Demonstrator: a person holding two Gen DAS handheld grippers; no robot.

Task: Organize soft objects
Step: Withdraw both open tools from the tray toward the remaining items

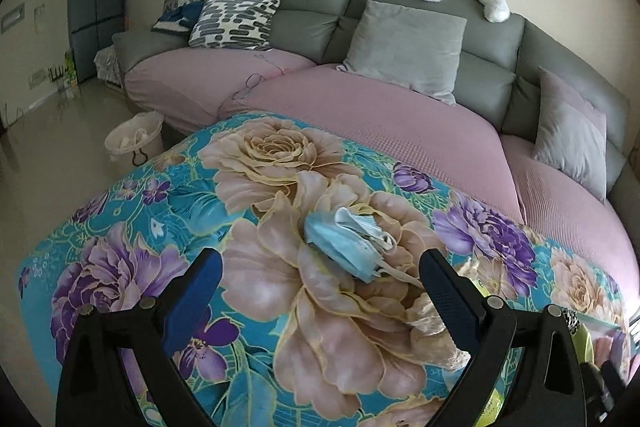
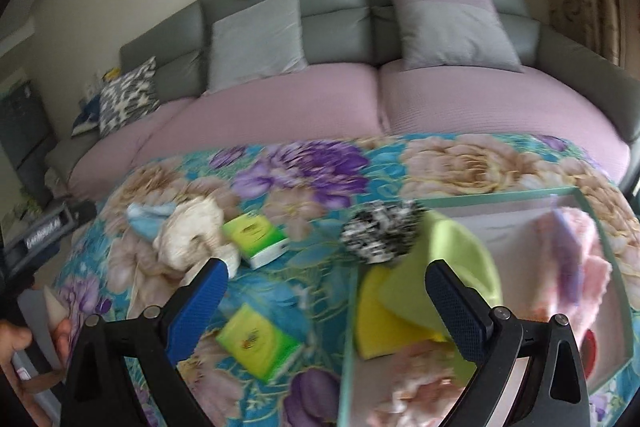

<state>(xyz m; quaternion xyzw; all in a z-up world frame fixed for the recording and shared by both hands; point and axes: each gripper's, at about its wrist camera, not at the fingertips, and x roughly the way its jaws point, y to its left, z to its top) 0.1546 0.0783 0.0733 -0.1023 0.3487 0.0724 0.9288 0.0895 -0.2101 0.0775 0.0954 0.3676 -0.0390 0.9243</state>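
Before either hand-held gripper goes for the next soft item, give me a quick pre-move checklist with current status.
1. Left hand-held gripper open, nothing held: ok.
2. Right hand-held gripper open, nothing held: ok.
3. Blue mask free on the floral cloth, ahead of the left one: ok.
4. Clear bin has room beside the yellow cloths and pink item: ok.
5. Black-and-white pompom inside the bin or outside: cannot tell.

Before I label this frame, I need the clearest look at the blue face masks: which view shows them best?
The left wrist view: the blue face masks lie sharp and central on the floral cloth. The right wrist view shows only a small, blurred blue patch beside the cream fabric.
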